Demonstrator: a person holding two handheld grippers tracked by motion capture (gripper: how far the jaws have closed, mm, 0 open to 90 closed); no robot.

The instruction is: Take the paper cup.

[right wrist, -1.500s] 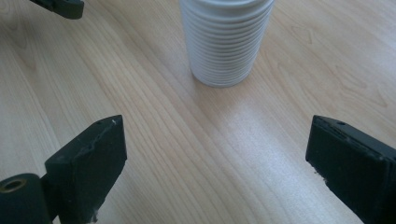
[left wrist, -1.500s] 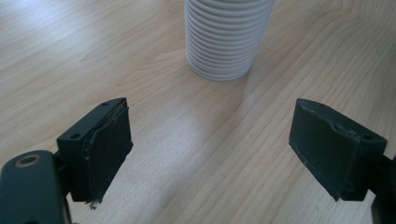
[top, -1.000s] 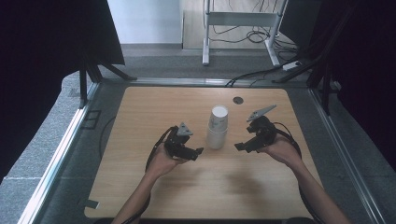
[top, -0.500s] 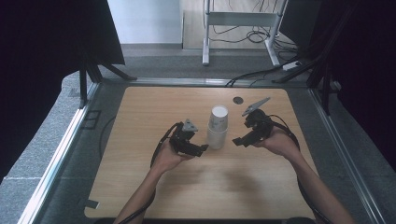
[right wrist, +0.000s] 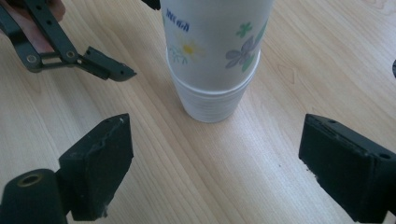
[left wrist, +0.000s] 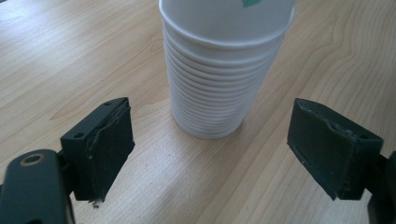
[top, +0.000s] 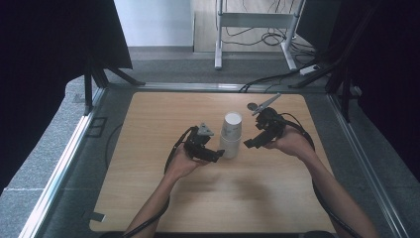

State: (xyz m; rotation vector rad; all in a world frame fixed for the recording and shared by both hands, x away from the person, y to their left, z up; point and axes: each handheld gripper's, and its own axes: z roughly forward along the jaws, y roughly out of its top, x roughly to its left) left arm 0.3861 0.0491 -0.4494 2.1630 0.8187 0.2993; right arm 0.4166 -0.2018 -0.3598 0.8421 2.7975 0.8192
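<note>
I am at the approach stage: both tools are closing in on the stack of paper cups (top: pixel 231 135), and no grip has been made. Nearest me, my left gripper (top: pixel 216 156) sits low at the foot of the stack, jaws spread wide with nothing between the pads; in the left gripper view the ribbed lower cups (left wrist: pixel 212 88) stand just ahead, apart from both pads. My right gripper (top: pixel 249 144) is on the other side, higher and angled toward the upper part; its jaws have just been closing somewhat, yet they remain well apart and empty, with the flower-printed top cup (right wrist: pixel 215 42) ahead of them. The stack stands upright on the wooden table (top: pixel 163 114), near its middle. The cups are nested mouth-down, so I cannot tell whether anything is inside. I judge the next move calls for the left to clamp the lower cups while the right takes the top one squarely and lifts it off without tipping the rest
</note>
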